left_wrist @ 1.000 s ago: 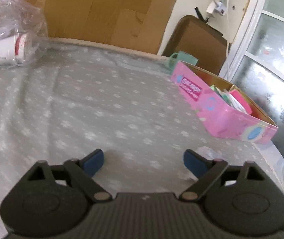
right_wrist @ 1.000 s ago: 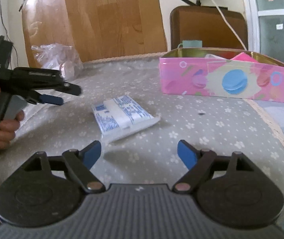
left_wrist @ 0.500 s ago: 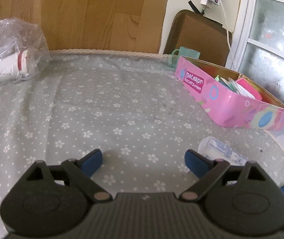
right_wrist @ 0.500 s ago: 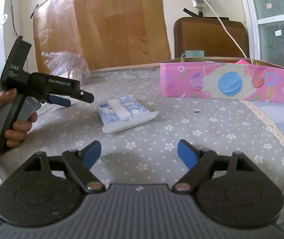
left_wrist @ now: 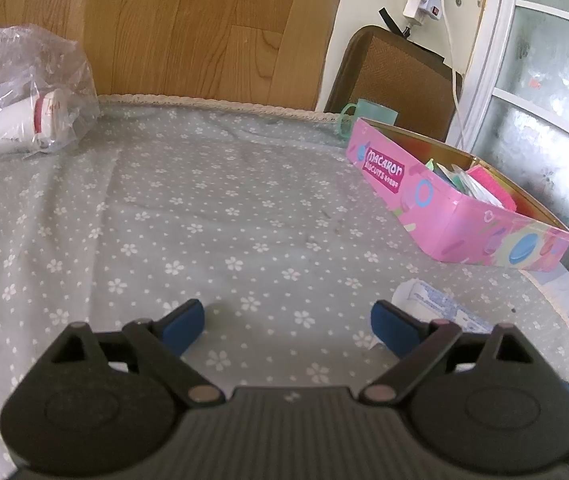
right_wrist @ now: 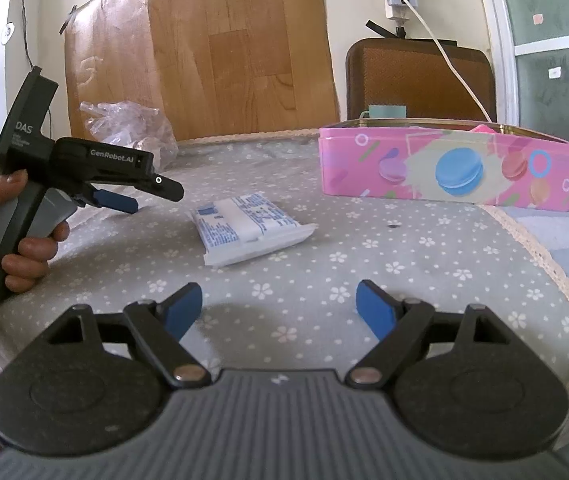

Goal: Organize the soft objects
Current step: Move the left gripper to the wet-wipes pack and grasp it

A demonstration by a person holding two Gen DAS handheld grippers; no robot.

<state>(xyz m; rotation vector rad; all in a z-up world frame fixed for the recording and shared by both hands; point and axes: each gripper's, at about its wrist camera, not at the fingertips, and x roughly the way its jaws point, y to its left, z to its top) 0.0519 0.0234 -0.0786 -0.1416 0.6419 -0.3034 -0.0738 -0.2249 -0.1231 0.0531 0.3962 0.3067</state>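
Here the soft white packet (right_wrist: 246,226) lies flat on the cloth, near the pink tin (right_wrist: 444,168). It looks light and squishy; its middle seems best to pinch. Both the left gripper (left_wrist: 287,318) and right gripper (right_wrist: 279,307) gape wide, holding nothing.

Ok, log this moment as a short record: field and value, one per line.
surface: grey floral tablecloth
soft item: white and blue packet, flat on the cloth, untouched
container: pink macaron tin, lid off, already holds items
left gripper: open, hovering near the packet
right gripper: open, empty
background: clear plastic bag, teal cup
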